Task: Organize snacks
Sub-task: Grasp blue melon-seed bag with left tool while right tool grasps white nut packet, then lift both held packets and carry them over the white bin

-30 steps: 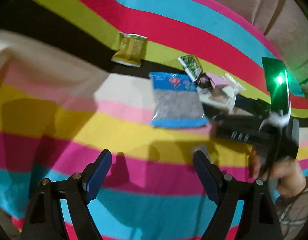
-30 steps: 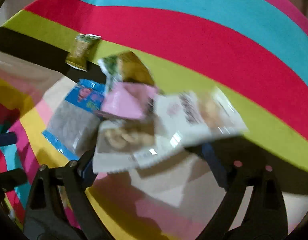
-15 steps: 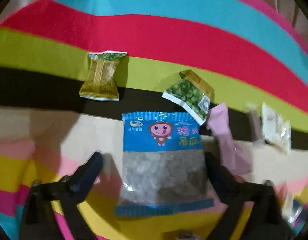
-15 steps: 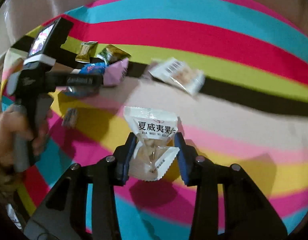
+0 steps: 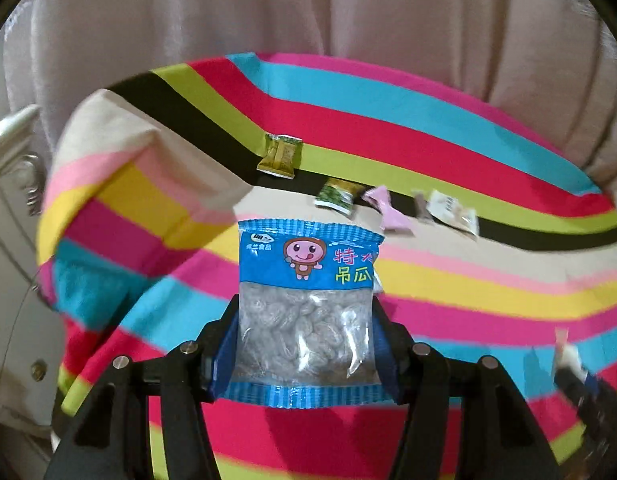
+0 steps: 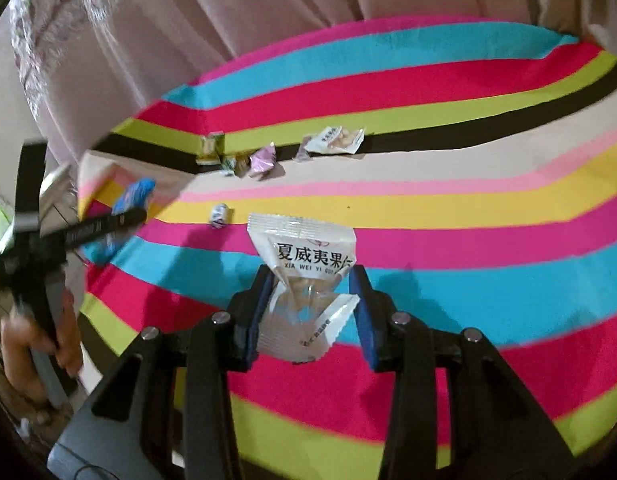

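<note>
My left gripper [image 5: 306, 344] is shut on a blue-topped clear snack bag [image 5: 306, 300] and holds it above the striped cloth [image 5: 468, 280]. My right gripper [image 6: 310, 308] is shut on a white nut packet [image 6: 304, 264], also lifted. On the cloth's black stripe lie a gold-green packet [image 5: 279, 156], a green pea packet [image 5: 335, 197], a pink packet [image 5: 388, 210] and a white packet [image 5: 452, 210]. The same row shows in the right wrist view [image 6: 264, 160]. The left gripper with its blue bag [image 6: 132, 196] shows at the left there.
A small white-blue candy [image 6: 219, 214] lies on the yellow stripe. Pale curtains [image 5: 308, 8] hang behind the cloth. A folded-up corner of the cloth [image 5: 140, 184] rises at the left. White furniture [image 5: 8, 240] stands at the far left.
My left gripper closed on the blue bag and lifted it up and back. My right gripper pulled back and up with the white packet, away from the row of snacks.
</note>
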A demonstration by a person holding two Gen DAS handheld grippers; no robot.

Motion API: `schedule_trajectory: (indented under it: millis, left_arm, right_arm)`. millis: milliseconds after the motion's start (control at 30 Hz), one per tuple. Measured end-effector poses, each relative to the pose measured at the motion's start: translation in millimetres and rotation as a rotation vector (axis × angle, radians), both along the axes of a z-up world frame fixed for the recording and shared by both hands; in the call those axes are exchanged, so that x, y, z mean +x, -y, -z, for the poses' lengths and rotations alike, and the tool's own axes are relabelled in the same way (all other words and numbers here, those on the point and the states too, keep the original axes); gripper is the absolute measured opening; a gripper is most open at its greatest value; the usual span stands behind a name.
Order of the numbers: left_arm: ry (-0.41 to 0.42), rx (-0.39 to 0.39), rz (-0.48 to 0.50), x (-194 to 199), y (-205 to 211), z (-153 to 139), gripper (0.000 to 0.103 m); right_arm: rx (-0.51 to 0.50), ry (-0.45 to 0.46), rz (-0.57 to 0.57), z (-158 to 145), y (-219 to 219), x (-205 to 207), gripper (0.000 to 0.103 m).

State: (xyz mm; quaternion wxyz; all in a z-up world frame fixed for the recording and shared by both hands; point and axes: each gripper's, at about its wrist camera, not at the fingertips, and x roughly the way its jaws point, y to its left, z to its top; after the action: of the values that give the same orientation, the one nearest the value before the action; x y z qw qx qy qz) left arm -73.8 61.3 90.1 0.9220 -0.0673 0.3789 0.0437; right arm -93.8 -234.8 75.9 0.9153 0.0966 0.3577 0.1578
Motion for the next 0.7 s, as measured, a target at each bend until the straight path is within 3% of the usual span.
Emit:
schedule_trajectory:
  millis: [200, 300, 500, 700]
  left_arm:
    - [0.084, 0.068, 0.107, -42, 38, -24, 0.058]
    - [0.164, 0.099, 0.132, -59, 55, -52, 0.058]
    - [0.299, 0.081, 0.194, -104, 71, -107, 0.058]
    - [0.423, 0.086, 0.227, -150, 79, -150, 0.059]
  right_arm:
    - [0.017, 0.102, 0.048, -42, 1, -53, 0.043]
    - [-0.016, 0.212, 0.073, -78, -4, -85, 0.043]
    - [-0.041, 0.452, 0.129, -150, -7, -156, 0.043]
    - [-0.083, 0.618, 0.168, -192, -10, -224, 0.043]
